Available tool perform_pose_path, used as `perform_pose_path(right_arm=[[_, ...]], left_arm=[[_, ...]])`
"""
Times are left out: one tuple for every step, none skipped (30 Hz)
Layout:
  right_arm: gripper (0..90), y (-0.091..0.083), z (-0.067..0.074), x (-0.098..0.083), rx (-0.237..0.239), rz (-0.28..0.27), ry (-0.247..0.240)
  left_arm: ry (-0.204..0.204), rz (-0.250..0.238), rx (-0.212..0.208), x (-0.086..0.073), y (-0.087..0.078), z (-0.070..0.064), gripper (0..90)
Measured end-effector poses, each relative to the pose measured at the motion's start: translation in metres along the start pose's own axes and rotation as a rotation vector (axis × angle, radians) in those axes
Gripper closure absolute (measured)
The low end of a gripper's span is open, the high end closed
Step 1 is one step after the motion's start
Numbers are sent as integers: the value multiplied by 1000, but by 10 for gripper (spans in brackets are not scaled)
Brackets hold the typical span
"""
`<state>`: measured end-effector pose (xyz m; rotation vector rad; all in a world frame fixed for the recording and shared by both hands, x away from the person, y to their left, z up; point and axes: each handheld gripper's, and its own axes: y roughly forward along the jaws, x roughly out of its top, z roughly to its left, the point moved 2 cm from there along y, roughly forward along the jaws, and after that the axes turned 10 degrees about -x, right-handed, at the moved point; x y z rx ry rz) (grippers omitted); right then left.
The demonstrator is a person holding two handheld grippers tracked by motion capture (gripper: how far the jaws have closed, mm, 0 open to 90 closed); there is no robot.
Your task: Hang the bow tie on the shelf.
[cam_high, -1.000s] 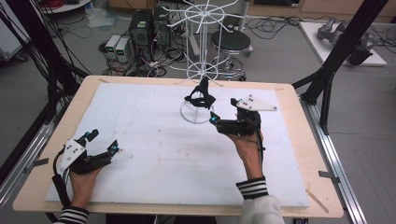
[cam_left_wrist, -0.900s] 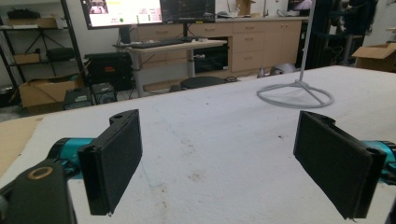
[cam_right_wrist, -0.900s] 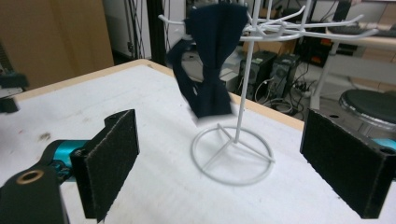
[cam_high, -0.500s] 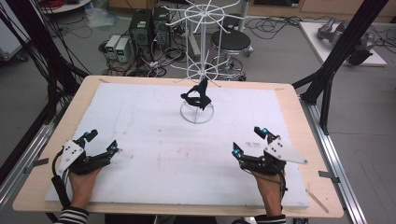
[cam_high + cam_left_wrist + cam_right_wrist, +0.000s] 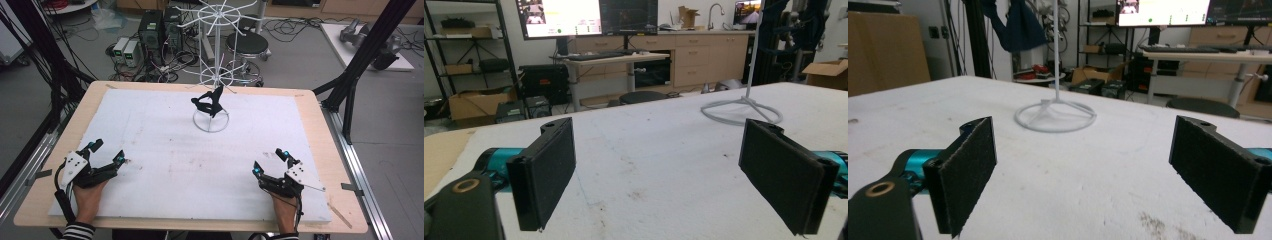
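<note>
A white wire rack [image 5: 216,30] stands at the far middle of the white board [image 5: 165,150] on a ring base [image 5: 211,121]. A dark, floppy item [image 5: 209,101] hangs from its lower tier, just above the ring. My left gripper [image 5: 106,151] rests open near the front left, with nothing between its pads [image 5: 544,175]. Near the front right, my right gripper [image 5: 269,161] also stands open and empty, well apart from the rack. The ring base [image 5: 741,107] lies ahead in the left gripper view. In the right gripper view, the ring base [image 5: 1055,116] and the dark item [image 5: 1018,25] appear.
The board lies on a wooden table [image 5: 320,115] with black frame poles [image 5: 360,65] at its right and left corners. A stool [image 5: 248,44] and computer boxes [image 5: 150,30] sit on the floor behind the table.
My right gripper has pulled back from beside the rack to the front right of the board. The left gripper has stayed put, and the dark item still hangs on the rack.
</note>
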<state>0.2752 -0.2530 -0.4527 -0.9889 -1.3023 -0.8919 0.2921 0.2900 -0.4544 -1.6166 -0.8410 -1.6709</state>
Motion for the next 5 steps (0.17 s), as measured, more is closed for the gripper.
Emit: perform_pose_path(right_arm=[[107,0,0,-1,-3,2,-2],[107,0,0,-1,-10,-10,-6],[107,-1,0,-2,-12,-13,-1],[107,-2,0,-2,-15,-17,1],[107,-3,0,-2,-17,-31,-3]], left_arm=[[-3,-6,0,0,0,0,155],[-4,-7,1,0,0,0,155],[-7,-7,1,0,0,0,155],[-9,-8,0,0,0,0,154],[-10,-6,-1,0,0,0,155]])
